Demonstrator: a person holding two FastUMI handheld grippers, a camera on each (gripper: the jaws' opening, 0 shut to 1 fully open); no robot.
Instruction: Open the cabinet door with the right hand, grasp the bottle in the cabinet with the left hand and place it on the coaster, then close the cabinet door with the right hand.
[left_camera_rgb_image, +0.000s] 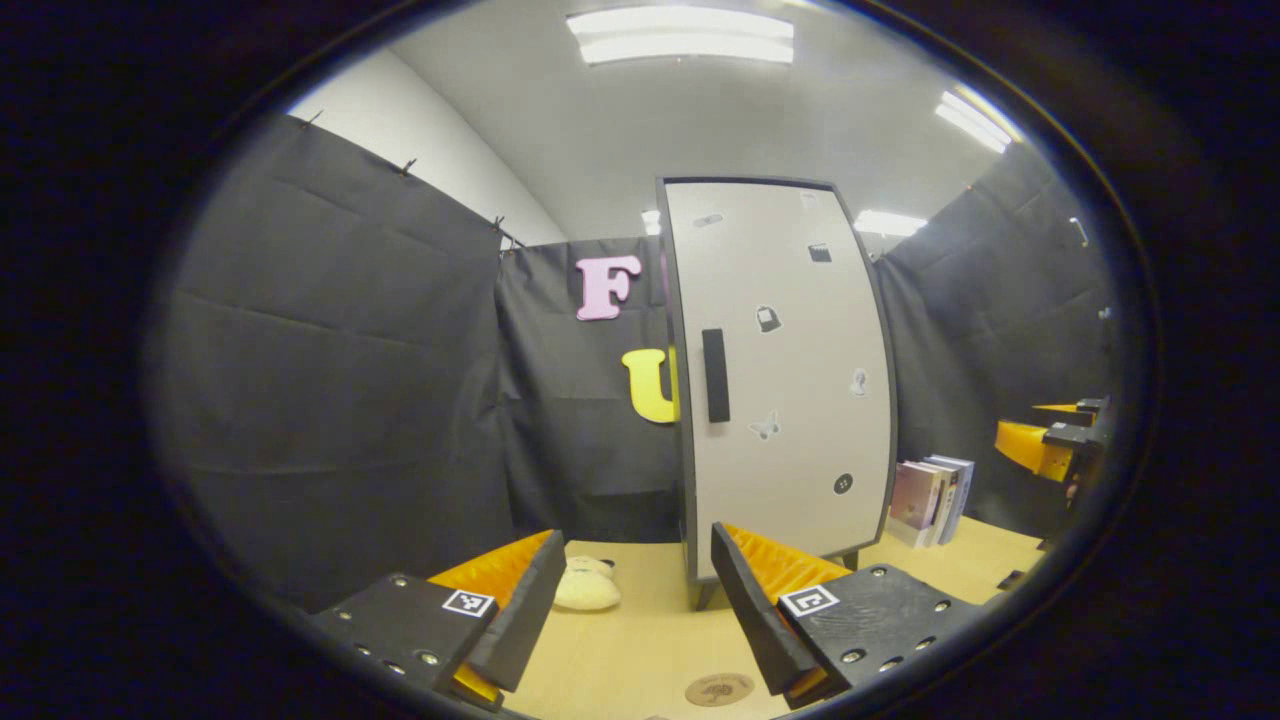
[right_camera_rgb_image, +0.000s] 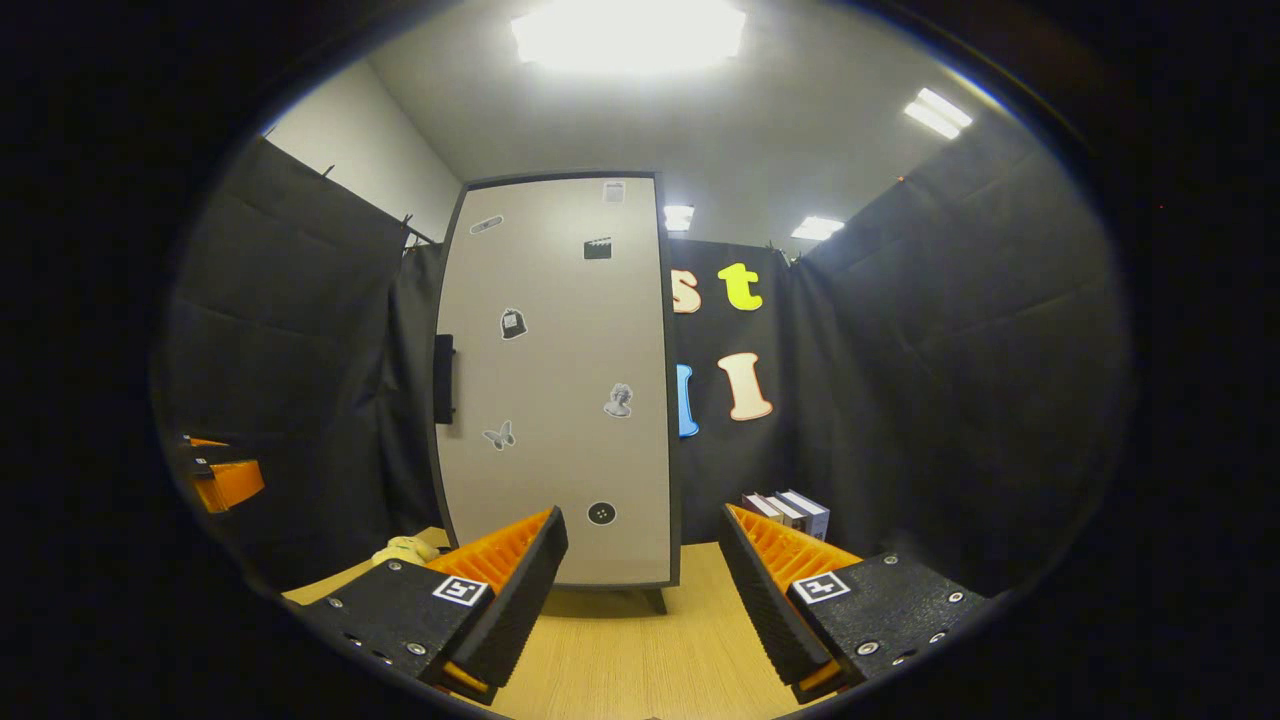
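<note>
The cabinet door (right_camera_rgb_image: 555, 380) is shut; its handle (right_camera_rgb_image: 444, 379), left of the parted right gripper (right_camera_rgb_image: 640, 590), is probably best clamped squarely.

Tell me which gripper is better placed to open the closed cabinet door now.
Right gripper: open, facing the pale grey cabinet door, whose black handle sits on its left edge. The left gripper is open too, reserved for the bottle.

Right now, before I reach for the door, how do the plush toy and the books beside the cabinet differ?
The plush toy lies low on the table left of the cabinet, soft and pale. The books stand upright in a row on the cabinet's right, flat-sided and rigid. The toy sits nearer the left gripper. Both rest on the wooden table, close to the cabinet's base.
</note>
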